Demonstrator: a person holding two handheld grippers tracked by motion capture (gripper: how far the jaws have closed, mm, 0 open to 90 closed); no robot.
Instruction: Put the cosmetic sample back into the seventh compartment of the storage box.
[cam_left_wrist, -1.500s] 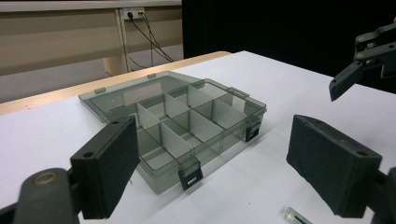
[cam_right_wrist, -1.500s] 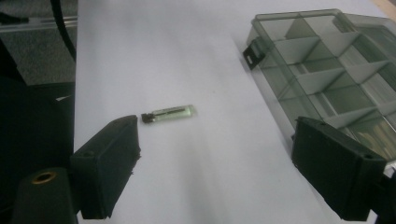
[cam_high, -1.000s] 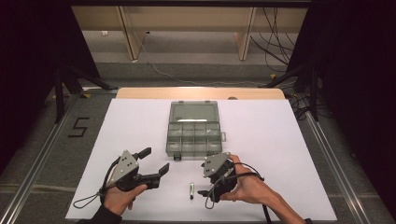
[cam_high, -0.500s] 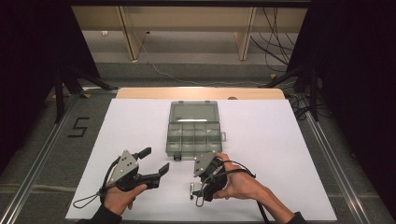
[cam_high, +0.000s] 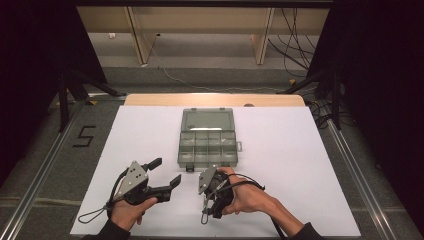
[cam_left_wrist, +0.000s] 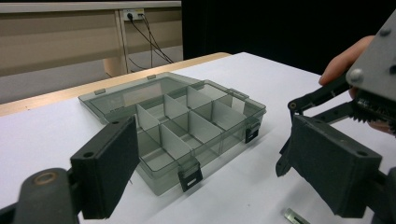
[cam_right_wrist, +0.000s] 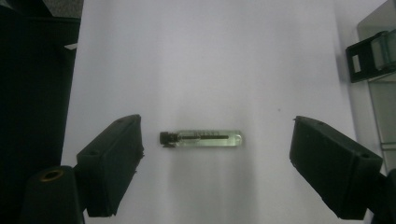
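Observation:
A small clear vial (cam_right_wrist: 201, 138) with a dark cap lies flat on the white table. My right gripper (cam_right_wrist: 222, 163) points down over it, open, with one jaw on each side of the vial and neither touching it. In the high view the right gripper (cam_high: 210, 206) is near the table's front edge, in front of the grey compartment box (cam_high: 207, 147). The box (cam_left_wrist: 177, 121) has its lid laid open and its compartments look empty. My left gripper (cam_high: 166, 171) rests open at the front left, aimed at the box, with nothing between its fingers (cam_left_wrist: 109, 168).
White sheet (cam_high: 300, 165) covers the table, with a wooden strip (cam_high: 150, 100) along its far edge. The left gripper view shows the right gripper's body (cam_left_wrist: 373, 79) and one end of the vial (cam_left_wrist: 296, 217) at lower right. The box's black latch (cam_right_wrist: 366, 56) is beside the right gripper.
The right gripper has moved left and toward the front edge, tipping down until it hangs over the vial. The left gripper has stayed still.

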